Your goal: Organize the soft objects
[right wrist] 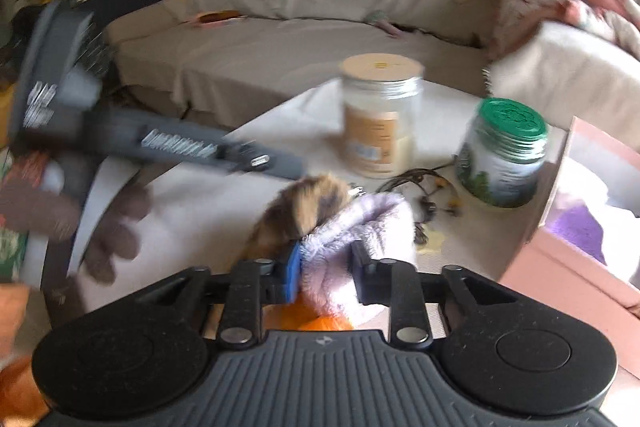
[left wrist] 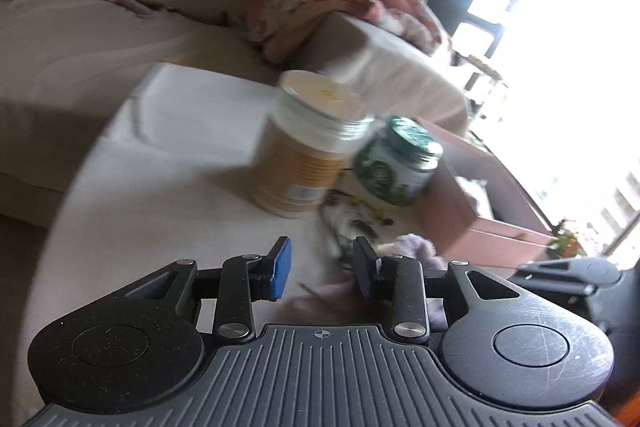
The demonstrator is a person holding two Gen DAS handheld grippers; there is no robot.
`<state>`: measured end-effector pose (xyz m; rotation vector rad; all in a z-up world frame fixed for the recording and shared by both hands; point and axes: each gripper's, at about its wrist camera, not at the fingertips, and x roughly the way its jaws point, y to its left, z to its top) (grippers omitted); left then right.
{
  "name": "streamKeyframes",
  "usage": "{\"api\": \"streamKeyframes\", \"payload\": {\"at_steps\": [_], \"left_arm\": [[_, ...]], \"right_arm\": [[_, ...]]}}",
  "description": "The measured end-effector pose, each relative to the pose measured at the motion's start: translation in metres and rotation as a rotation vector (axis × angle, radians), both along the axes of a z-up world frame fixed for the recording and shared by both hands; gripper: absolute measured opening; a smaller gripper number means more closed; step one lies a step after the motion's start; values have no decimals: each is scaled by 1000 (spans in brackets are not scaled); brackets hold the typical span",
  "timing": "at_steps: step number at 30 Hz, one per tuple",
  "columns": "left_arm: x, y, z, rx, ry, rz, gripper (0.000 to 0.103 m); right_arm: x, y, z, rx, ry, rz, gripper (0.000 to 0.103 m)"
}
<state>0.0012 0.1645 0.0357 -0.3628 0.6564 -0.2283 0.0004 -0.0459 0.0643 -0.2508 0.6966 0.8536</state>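
Note:
My right gripper point(right wrist: 326, 265) is shut on a fluffy lilac cloth point(right wrist: 360, 231), held just above the white table point(right wrist: 192, 203). A brown striped furry piece point(right wrist: 304, 211) lies against the cloth on its left. My left gripper point(left wrist: 322, 269) is open and empty over the table point(left wrist: 160, 187); the lilac cloth point(left wrist: 416, 251) shows just beyond its right finger. In the right wrist view the left gripper's grey body point(right wrist: 120, 131) reaches in from the left. An open pink box point(right wrist: 580, 227) at the right holds purple and white soft things.
A tan-labelled jar point(right wrist: 380, 115) and a green-lidded jar point(right wrist: 504, 155) stand mid-table; both show in the left wrist view, tan jar point(left wrist: 308, 143) and green jar point(left wrist: 396, 163). A dark beaded string point(right wrist: 432, 187) lies between them. A beige sofa point(right wrist: 320, 43) with piled blankets runs behind.

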Motion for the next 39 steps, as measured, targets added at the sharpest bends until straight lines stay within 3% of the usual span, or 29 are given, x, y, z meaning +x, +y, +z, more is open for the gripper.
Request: {"api": "streamKeyframes", "payload": {"at_steps": [2,3,6,10,17,20,23,31,33,34,39], "left_arm": [[-3,-7,5,23,-9,-25,37],[-4,-10,8,38,-12,-39,37],[-3,-21,11,87,-7,-60,37],[14,-32,3,122,31,-53,37],[49,-52,-24,210,141,-99,41],[55,-60,-27,245,121,-105,40],[61,-63,-28,259,121,-115,40],[55,-66,-33,287,66,-135,38],[54,-69,-34,309,48,-130,30],[54,-69,-34,318,42,-124,19],[38,-63,-24,304,-75,-129,15]], "right_arm": [[-10,-2,1,4,-29,28,53],[-14,-5,4,12,-42,33,56],[-24,-24,14,52,-104,12,59],[-22,-54,18,67,-137,-111,65],[-9,-75,-21,-34,-79,-284,65],[0,-80,-39,-63,-44,-345,65],[6,-85,-49,-39,-7,-391,73],[5,-80,-52,-39,0,-351,94],[9,-81,-53,-21,28,-324,103],[8,-81,-53,-18,32,-320,103],[4,-77,-54,-61,13,-290,103]]}}
